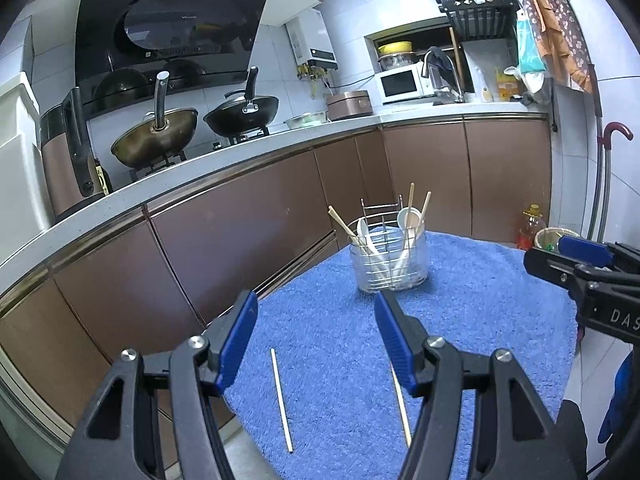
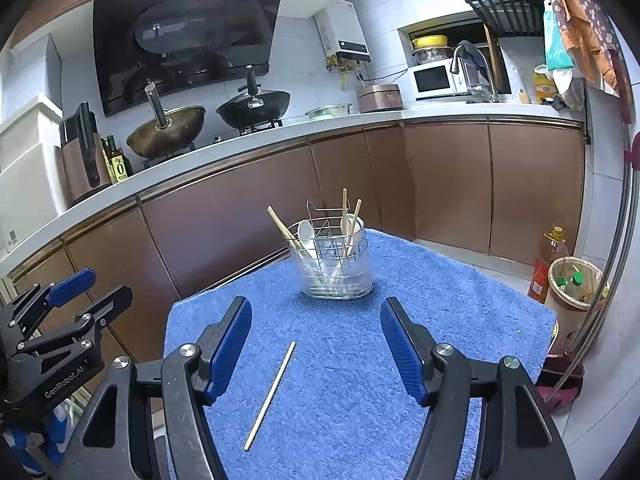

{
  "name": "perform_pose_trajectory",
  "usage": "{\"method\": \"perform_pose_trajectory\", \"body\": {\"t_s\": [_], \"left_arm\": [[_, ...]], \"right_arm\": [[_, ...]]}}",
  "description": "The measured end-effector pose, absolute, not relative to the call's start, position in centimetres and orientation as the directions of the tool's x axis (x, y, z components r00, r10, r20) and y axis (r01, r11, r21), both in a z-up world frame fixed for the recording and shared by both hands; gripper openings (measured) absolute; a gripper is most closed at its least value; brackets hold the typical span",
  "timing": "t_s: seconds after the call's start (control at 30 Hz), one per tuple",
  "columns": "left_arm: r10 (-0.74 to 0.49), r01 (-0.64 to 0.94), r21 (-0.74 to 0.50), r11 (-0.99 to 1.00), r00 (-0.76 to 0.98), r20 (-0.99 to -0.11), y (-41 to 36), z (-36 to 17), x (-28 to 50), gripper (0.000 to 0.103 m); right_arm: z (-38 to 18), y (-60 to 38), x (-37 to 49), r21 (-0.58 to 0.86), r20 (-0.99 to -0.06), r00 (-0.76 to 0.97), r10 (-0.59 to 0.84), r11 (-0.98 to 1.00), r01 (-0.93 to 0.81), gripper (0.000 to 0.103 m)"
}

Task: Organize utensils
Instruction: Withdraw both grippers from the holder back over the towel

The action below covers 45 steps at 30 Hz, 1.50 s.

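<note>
A clear utensil holder (image 1: pixel 387 256) with a wire rack stands at the far end of a blue towel (image 1: pixel 480 312). It holds several chopsticks and two white spoons; it also shows in the right wrist view (image 2: pixel 334 264). Two loose chopsticks lie on the towel: one (image 1: pixel 281 399) between my left gripper's fingers, the other (image 1: pixel 400 404) partly hidden by its right finger. My left gripper (image 1: pixel 316 316) is open and empty above them. My right gripper (image 2: pixel 316 322) is open and empty above one chopstick (image 2: pixel 270 394).
Brown cabinets (image 1: pixel 240 232) run along the left and back under a white counter with two woks (image 1: pixel 158 136). An oil bottle (image 2: pixel 547 264) and a waste bin (image 2: pixel 576 288) stand on the floor at the right. The towel's left edge (image 2: pixel 170 344) drops off.
</note>
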<state>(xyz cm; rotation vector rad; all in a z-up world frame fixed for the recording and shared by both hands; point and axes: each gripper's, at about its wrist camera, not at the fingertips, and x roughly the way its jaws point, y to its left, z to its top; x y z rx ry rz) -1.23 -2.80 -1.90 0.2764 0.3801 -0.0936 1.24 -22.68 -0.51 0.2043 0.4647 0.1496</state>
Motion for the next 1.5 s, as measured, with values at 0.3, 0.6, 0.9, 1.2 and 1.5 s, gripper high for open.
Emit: {"method": "perform_pose_trajectory", "body": {"t_s": [0.3,0.6,0.9,1.2,1.5], "left_arm": [[-0.042,0.154,0.238,0.959,0.908,-0.418,-2.4,-2.5,-0.5,0.059],[-0.057,0.169,0.223,0.96,0.898,-0.436,-2.0,-3.1,0.0,0.059],[-0.071,0.182,0.204,0.962,0.886,-0.457,-1.4,-3.8,1.1,0.059],[-0.075,0.184,0.172,0.968,0.861,-0.502,-0.4,-5.2,3.0,0.059],[-0.083,0.186,0.12,0.975,0.81,-0.581,1.2,-7.5,5.4,0.059]], "right_arm": [[-1.2,-22.4,1.6,0.22,-0.455,0.871,0.185,0.971,-0.091,0.065],[-1.9,-22.0,2.4,0.207,-0.482,0.858,0.179,0.975,-0.088,0.065],[-2.6,-21.8,3.4,0.196,-0.512,0.842,0.167,0.978,-0.074,0.065],[-4.1,-21.1,5.0,0.182,-0.558,0.813,0.165,0.981,-0.074,0.065],[-5.8,-20.2,6.7,0.169,-0.609,0.773,0.178,0.981,-0.093,0.065]]}}
